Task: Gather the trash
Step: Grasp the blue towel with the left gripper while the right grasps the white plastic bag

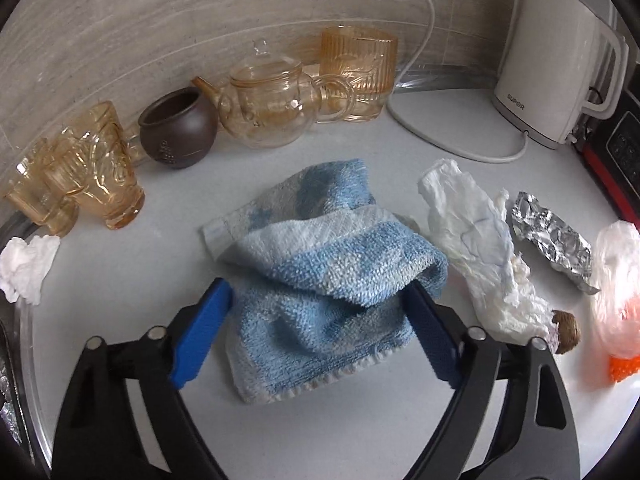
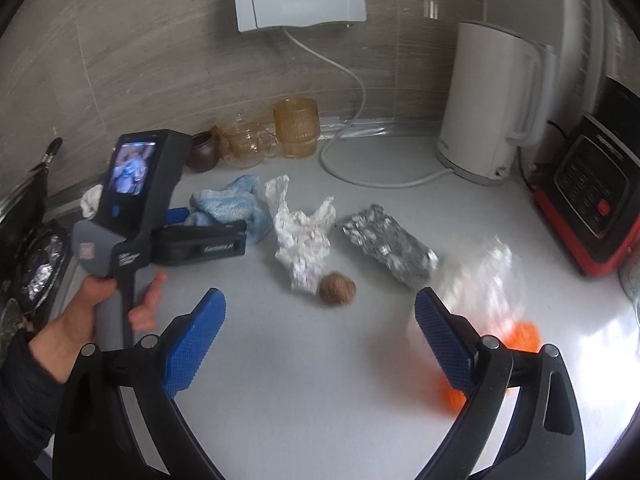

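A crumpled blue towel [image 1: 320, 264] lies on the grey counter, and my left gripper [image 1: 316, 300] is open with a finger on each side of it. To its right lie a crumpled white tissue [image 1: 472, 240], a foil wad [image 1: 556, 244], a small brown ball [image 1: 564, 330] and a clear plastic bag with orange netting [image 1: 616, 280]. In the right wrist view my right gripper [image 2: 320, 308] is open and empty above bare counter, with the ball [image 2: 337, 289], tissue [image 2: 304, 240] and foil [image 2: 390, 246] beyond it. The blurred plastic bag [image 2: 488, 280] is just past its right finger. The left gripper [image 2: 192, 236] shows at the towel [image 2: 232, 204].
Amber glasses [image 1: 92, 172], a brown pot [image 1: 178, 130], a glass teapot [image 1: 272, 104] and an amber cup [image 1: 358, 72] line the back wall. A white kettle [image 2: 490, 100] with its cord and a red-black appliance [image 2: 592, 196] stand at the right. Another white tissue [image 1: 26, 268] lies at the left.
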Demonstrator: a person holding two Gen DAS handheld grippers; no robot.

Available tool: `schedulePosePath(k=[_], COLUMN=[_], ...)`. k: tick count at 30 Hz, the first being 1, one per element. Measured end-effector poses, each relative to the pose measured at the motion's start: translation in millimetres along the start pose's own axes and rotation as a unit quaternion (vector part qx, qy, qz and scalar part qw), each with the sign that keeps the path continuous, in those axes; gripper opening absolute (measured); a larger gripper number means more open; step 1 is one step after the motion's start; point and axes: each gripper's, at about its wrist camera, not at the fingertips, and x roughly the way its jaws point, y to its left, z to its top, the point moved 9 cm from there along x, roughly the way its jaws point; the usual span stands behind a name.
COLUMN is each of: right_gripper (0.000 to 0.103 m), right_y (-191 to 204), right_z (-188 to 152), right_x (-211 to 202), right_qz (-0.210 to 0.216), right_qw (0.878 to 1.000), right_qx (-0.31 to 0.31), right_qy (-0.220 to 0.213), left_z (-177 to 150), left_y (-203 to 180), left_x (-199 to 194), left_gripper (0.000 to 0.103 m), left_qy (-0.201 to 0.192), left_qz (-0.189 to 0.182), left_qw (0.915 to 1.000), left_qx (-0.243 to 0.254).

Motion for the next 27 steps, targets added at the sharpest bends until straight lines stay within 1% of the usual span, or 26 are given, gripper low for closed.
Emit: schedulePosePath(k=[1,2,3,4,5,6,7,8,11,14,16,19,20,21,22,23,24,27], right_gripper=[0.095,0.095,0.095,0.095,0.095,0.095,0.095,0.095,0.094,0.088,0.083,0.064,0.05,0.032,0.024,0.014,0.007,0.007], right_y=[1.3,2.6,3.5,4.6,5.7,6.5,8.2,10.4,18.2,28.9,33.5,38.3,39.0,40.1,40.5,41.8,43.9,54.6], right_z=[4.6,8.6,11.1,15.1,18.3,20.3,23.0,24.9,29.3,34.6,36.2,34.3,33.5,31.2,31.0,30.5,30.6,35.2], right_x=[9.2,18.3,24.6,34.5,44.3,50.6,59.4,68.4,91.2,112.4,127.7,148.2,151.3,155.9,157.8,157.2,156.7,146.9], right_qz=[0.0,0.001,0.002,0.0,-0.001,-0.001,0.0,0.002,0.012,0.021,0.015,0.013,0.014,0.016,0.017,0.02,0.026,0.04], right_qw=[1.0,1.0,1.0,1.0,1.0,1.0,1.0,1.0,0.999,0.998,0.997,0.996,0.996,0.995,0.995,0.995,0.995,0.995], right_qx=[-0.004,-0.006,-0.008,-0.012,-0.016,-0.018,-0.022,-0.025,-0.033,-0.042,-0.048,-0.042,-0.039,-0.034,-0.031,-0.029,-0.026,-0.026], right_qy=[0.0,0.001,0.001,0.003,0.007,0.01,0.013,0.018,0.032,0.045,0.056,0.079,0.085,0.093,0.095,0.094,0.095,0.086], left_z=[0.6,0.6,0.3,-0.4,-1.4,-1.1,-1.0,-1.4,-5.6,-12.8,-16.6,-22.3,-23.6,-25.4,-27.4,-27.7,-28.6,-30.0], left_y=[0.8,2.8,4.1,5.3,6.6,7.3,8.7,11.0,24.0,36.0,42.2,52.2,53.5,55.7,57.6,57.5,58.9,55.9], left_x=[1.2,1.9,4.1,6.1,8.8,8.5,7.9,6.7,2.4,-5.1,-10.4,-21.4,-22.8,-24.7,-26.4,-26.8,-28.1,-33.5], left_gripper=[0.073,0.069,0.06,0.049,0.044,0.036,0.02,0.014,0.011,0.011,0.011,0.011,0.011,0.011,0.011,0.011,0.011,0.01], left_qy=[0.001,0.003,0.007,0.011,0.018,0.017,0.018,0.021,0.024,0.022,0.02,0.014,0.013,0.012,0.012,0.01,0.008,0.005], left_qz=[-0.001,-0.001,0.0,0.0,-0.001,-0.007,-0.008,-0.006,-0.004,-0.012,-0.012,-0.015,-0.015,-0.015,-0.016,-0.013,-0.007,0.0], left_qw=[1.0,1.0,1.0,0.9999,0.9998,0.9998,0.9998,0.9997,0.9996,0.9994,0.9993,0.9992,0.9992,0.9991,0.9989,0.9989,0.999,0.9991], left_qx=[0.0,-0.001,-0.001,-0.001,-0.001,-0.003,-0.003,-0.002,-0.014,-0.025,-0.031,-0.035,-0.036,-0.039,-0.041,-0.043,-0.044,-0.041])
